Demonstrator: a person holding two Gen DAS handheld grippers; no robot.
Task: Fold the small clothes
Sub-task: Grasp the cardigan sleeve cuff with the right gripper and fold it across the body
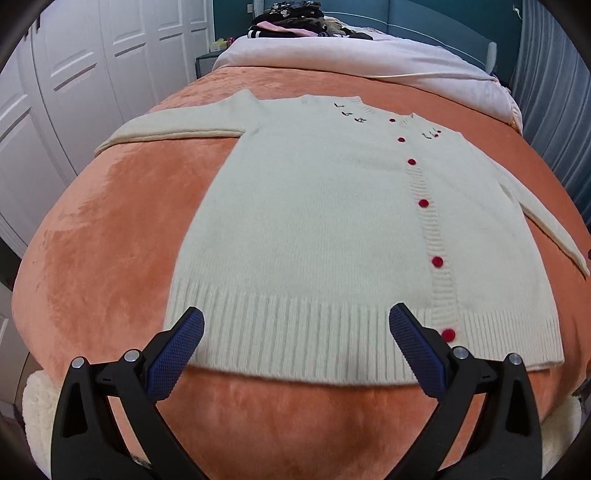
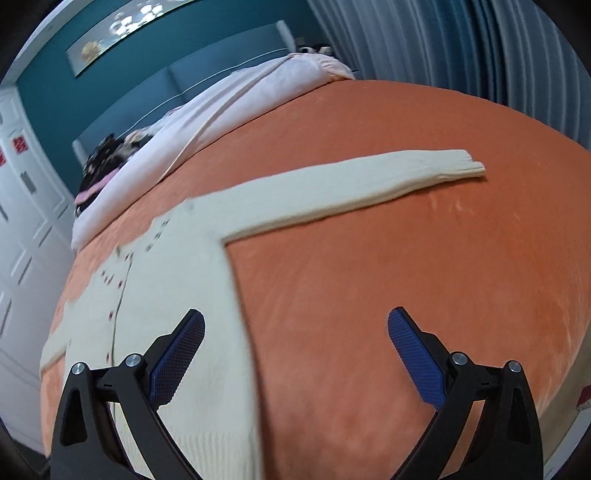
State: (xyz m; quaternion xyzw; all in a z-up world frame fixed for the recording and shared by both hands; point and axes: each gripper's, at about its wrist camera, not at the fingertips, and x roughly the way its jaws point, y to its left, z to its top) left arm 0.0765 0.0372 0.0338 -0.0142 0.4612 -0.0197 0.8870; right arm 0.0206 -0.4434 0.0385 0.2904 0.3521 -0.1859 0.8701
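A cream knitted cardigan [image 1: 314, 221] with red buttons [image 1: 437, 261] lies flat, front up, on an orange bedspread [image 1: 110, 229], both sleeves spread out. My left gripper [image 1: 295, 332] is open and empty, hovering over the ribbed hem [image 1: 295, 339]. In the right wrist view the cardigan [image 2: 177, 280] lies at the left, with its right sleeve [image 2: 369, 184] stretched out to the right. My right gripper [image 2: 295, 332] is open and empty, above the cardigan's right side edge and the bare bedspread [image 2: 406, 280].
A pale pink duvet [image 1: 369, 59] is bunched at the head of the bed, with a pile of dark clothes [image 1: 295, 18] behind it. White wardrobe doors [image 1: 74, 74] stand at the left, grey curtains [image 2: 480, 48] at the right. A fluffy white rug [image 1: 37, 417] lies below the bed's foot.
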